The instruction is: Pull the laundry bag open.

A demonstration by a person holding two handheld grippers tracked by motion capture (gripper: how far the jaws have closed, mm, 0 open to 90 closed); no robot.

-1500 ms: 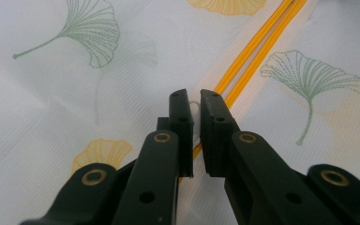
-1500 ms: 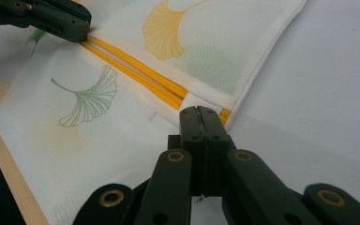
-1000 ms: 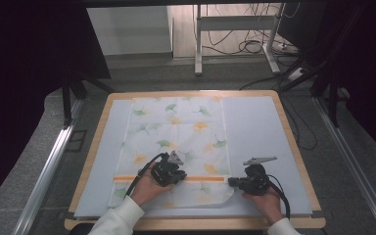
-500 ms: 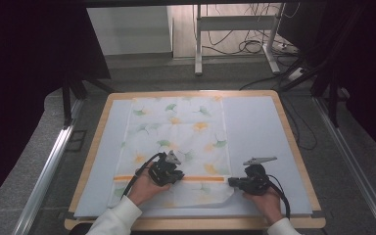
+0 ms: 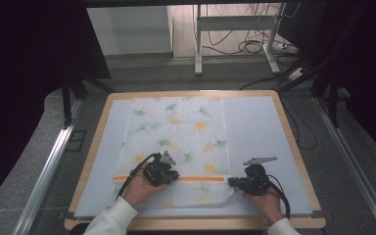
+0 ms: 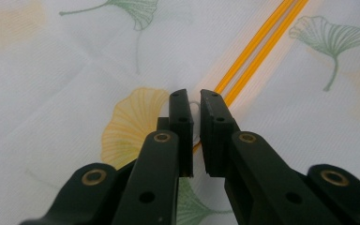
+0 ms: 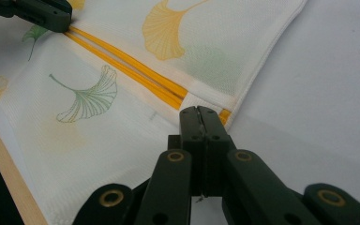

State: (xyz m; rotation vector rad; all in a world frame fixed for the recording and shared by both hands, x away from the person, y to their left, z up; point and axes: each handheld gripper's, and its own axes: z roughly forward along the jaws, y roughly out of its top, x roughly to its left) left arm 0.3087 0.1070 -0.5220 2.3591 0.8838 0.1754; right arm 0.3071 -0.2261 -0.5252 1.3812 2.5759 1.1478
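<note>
Your white mesh bag (image 5: pixel 176 142) printed with ginkgo leaves lies flat on the pale mat (image 5: pixel 254 127) covering the counter (image 5: pixel 293 142), its orange zipper (image 5: pixel 200 178) running across the near end. Your left hand-held gripper (image 6: pixel 194 101) sits on the zipper line, jaws a narrow gap apart, a small ring-shaped pull between them. Your right hand-held gripper (image 7: pixel 199 112) is pressed closed at the bag's edge by the zipper's end; you cannot tell whether it pinches fabric.

We're looking at a lab-style recording bay: black curtains (image 5: pixel 29 73) flank the wood-rimmed table (image 5: pixel 293 147), beyond it loose cables (image 5: pixel 254 46) sprawl around a metal stand (image 5: pixel 198 44) on grey carpet (image 5: pixel 34 166).
</note>
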